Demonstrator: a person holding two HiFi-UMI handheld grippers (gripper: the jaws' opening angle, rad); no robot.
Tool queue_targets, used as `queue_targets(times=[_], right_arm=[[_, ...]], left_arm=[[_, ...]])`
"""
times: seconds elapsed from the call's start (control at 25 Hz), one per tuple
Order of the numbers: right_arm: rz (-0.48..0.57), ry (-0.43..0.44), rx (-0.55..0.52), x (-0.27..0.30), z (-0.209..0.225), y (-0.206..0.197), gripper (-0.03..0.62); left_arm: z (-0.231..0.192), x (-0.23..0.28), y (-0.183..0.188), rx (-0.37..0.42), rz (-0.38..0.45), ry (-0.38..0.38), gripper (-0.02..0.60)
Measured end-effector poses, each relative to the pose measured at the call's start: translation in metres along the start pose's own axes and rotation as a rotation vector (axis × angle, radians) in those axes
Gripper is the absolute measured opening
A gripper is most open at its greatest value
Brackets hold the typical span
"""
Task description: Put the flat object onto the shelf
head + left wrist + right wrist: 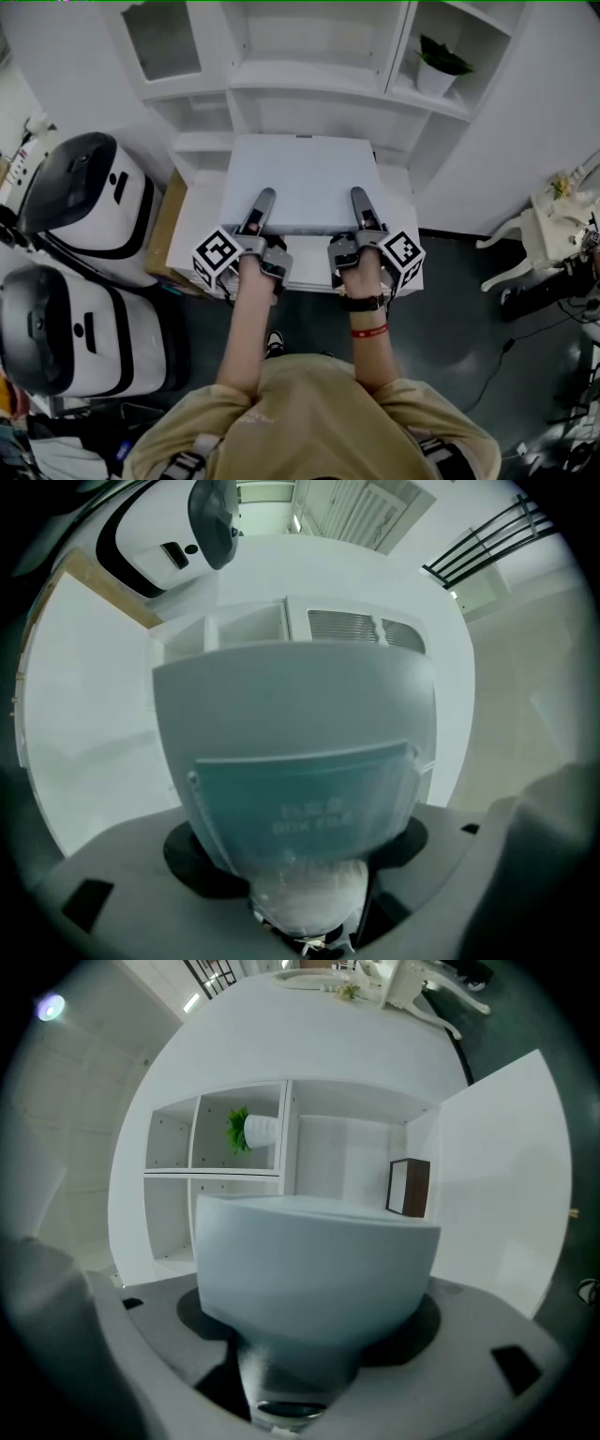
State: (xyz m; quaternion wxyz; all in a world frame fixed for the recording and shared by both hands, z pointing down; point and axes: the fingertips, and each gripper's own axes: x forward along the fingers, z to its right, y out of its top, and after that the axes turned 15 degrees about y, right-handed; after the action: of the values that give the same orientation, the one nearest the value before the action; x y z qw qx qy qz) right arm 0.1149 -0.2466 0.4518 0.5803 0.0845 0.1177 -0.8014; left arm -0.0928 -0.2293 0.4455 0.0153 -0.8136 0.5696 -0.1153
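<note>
Nearest of all, behind the right gripper [363, 208]: a black watch [364, 302] and a red wristband [369, 331] on the forearm. Both grippers clamped hard on the near edge of a pale grey, flat, rigid box file [300, 178], the left gripper [261, 208] toward its left side, the right toward its right side. Jaws drawn in to the file's thickness, one above, one below; lower ones hidden under it from the head view. Held about level, reaching forward from the two grippers.

Just past the left jaws, on the file's face: a translucent teal label pocket [305, 799] with faint print, too blurred to read in full.

Below the file, a white ledge [192, 239]; touching or apart, impossible to tell.

Left of the left gripper, a brown board edge [167, 220], then two rounded white-and-black machines [89, 192], the nearer one [66, 328] cut off by the frame. Well right of the right gripper, a small white ornate table [544, 230] on dark floor.

Straight ahead of both grippers, a white open-fronted shelf unit [309, 80], the file's far edge near its lower compartments, not yet inside. Ahead and right, a green potted plant in a white pot [439, 66] in one compartment. Beyond the right jaws, a dark brown upright block [409, 1188] in another, beside a white door panel [497, 1176] standing open. Middle of both gripper views filled by the file, hiding whatever sits low and dead ahead.
</note>
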Motion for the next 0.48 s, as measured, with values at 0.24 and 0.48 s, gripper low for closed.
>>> queue_targets(times=[0.24, 0.48], right_arm=[[0.019, 0.013, 0.000, 0.032, -0.010, 0.001, 0.333], [0.045, -0.002, -0.025, 0.042, -0.027, -0.003, 0.334]], left_arm=[[0.019, 0.020, 0.023, 0.012, -0.009, -0.003, 0.342], [0.033, 0.026, 0.035, 0.003, -0.038, -0.011, 0.342]])
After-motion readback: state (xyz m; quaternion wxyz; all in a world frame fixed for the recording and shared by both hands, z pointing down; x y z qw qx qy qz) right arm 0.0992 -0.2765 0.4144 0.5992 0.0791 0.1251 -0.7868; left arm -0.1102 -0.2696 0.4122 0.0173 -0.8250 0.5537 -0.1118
